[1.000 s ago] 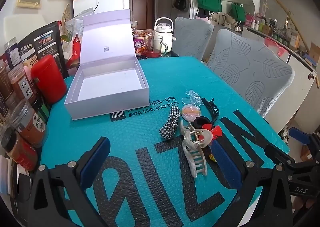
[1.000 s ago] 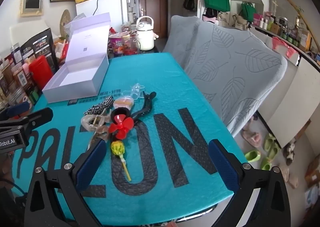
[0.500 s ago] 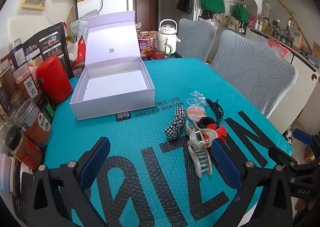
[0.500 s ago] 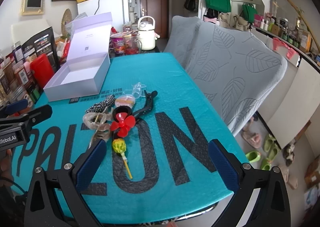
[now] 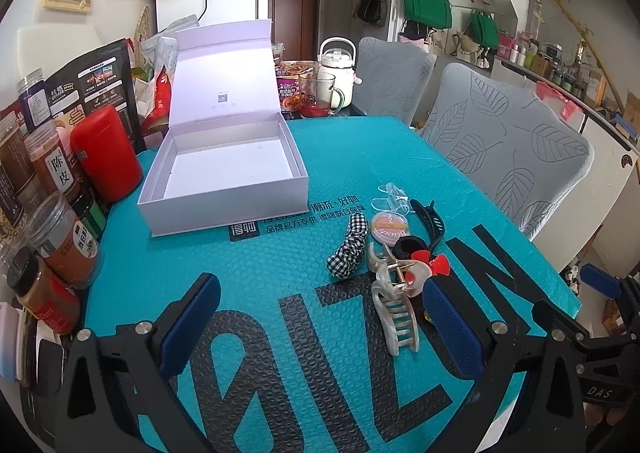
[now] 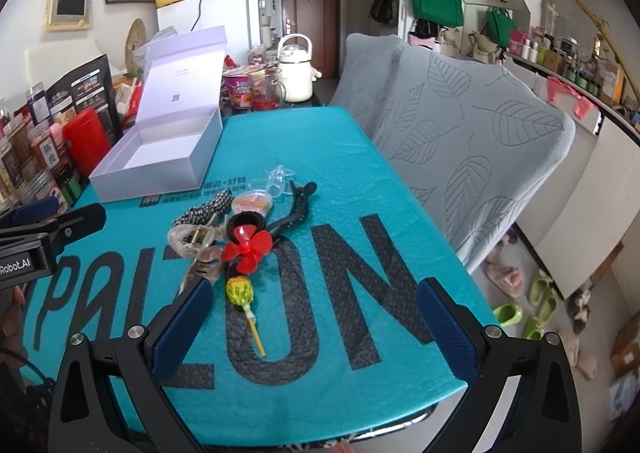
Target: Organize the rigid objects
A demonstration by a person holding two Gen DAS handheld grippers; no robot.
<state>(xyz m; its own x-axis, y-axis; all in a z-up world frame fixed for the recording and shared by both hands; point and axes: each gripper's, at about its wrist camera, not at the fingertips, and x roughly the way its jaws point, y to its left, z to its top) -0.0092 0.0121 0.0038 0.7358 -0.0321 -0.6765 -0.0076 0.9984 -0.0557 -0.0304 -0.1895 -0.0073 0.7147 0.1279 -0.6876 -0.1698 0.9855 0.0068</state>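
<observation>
Left wrist view showed the clear claw clip [image 5: 394,313] larger and nearer than a second before, lying by the small pile in front of the empty white box [image 5: 224,177]. Left gripper [image 5: 320,325] had advanced, jaws apart; right gripper [image 6: 312,327] also gaped, holding nothing.

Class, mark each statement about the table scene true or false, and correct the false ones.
1. The white box stands open with nothing inside. True.
2. The left gripper grips the claw clip. False: its jaws are open; the clip lies on the mat.
3. The lollipop lies on the teal mat, outside the box. True.
4. The checked scrunchie is in the box. False: it lies on the mat.
5. The right gripper is shut. False: it is open, holding nothing.
</observation>
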